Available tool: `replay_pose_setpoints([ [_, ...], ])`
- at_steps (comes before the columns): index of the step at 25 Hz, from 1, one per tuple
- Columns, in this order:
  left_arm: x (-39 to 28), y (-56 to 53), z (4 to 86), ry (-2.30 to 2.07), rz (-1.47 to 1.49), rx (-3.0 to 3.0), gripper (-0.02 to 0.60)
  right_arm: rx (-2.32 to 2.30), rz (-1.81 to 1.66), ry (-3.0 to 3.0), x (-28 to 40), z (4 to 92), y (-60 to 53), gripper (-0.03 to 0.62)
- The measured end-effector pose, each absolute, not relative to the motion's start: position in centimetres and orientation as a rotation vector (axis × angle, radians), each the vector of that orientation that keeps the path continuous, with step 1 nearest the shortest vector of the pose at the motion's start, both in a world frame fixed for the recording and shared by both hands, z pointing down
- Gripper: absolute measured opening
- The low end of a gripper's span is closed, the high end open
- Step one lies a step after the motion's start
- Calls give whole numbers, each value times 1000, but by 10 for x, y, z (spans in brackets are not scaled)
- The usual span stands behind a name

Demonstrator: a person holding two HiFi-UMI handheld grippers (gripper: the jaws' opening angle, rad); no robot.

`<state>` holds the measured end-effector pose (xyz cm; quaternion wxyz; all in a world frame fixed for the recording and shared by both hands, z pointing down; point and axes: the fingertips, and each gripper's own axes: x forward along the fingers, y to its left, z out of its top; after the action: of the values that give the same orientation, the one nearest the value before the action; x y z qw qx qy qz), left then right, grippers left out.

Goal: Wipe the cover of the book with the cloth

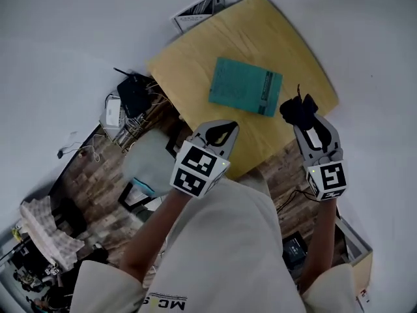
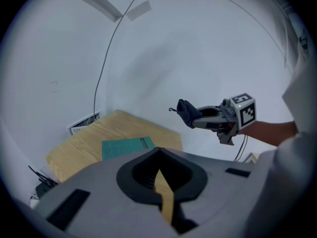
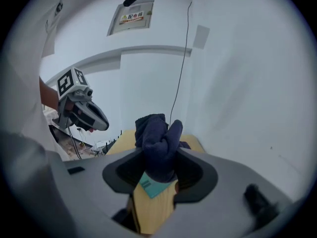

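A teal book (image 1: 245, 87) lies flat on the small yellow wooden table (image 1: 195, 51). My right gripper (image 1: 301, 115) hovers past the table's right edge, shut on a bunched dark navy cloth (image 1: 298, 108) that sticks out beyond its jaws. In the right gripper view the cloth (image 3: 157, 148) fills the gap, with a corner of the book (image 3: 150, 187) below it. My left gripper (image 1: 220, 132) hangs over the table's near edge, shut with nothing in it, short of the book. From the left gripper view, the book (image 2: 128, 148) lies ahead and the right gripper (image 2: 198, 117) is held up in the air.
A black router (image 1: 133, 93), a white box (image 1: 112, 113) and tangled cables sit on the floor left of the table. A printed sheet (image 1: 199, 12) lies at the table's far corner. A patterned cloth (image 1: 45, 230) lies at the lower left. White walls surround the table.
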<state>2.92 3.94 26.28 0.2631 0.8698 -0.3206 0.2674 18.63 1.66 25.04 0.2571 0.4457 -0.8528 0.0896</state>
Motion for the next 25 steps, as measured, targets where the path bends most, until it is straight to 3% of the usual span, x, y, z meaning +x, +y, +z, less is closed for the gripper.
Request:
replay_pose_setpoints([
  [16, -1, 67, 185, -1066, 484, 2381, 9, 1513, 117, -2424, 168, 137, 74, 183],
  [25, 9, 85, 160, -1081, 357, 2415, 9, 1511, 217, -2476, 166, 130, 105, 183],
])
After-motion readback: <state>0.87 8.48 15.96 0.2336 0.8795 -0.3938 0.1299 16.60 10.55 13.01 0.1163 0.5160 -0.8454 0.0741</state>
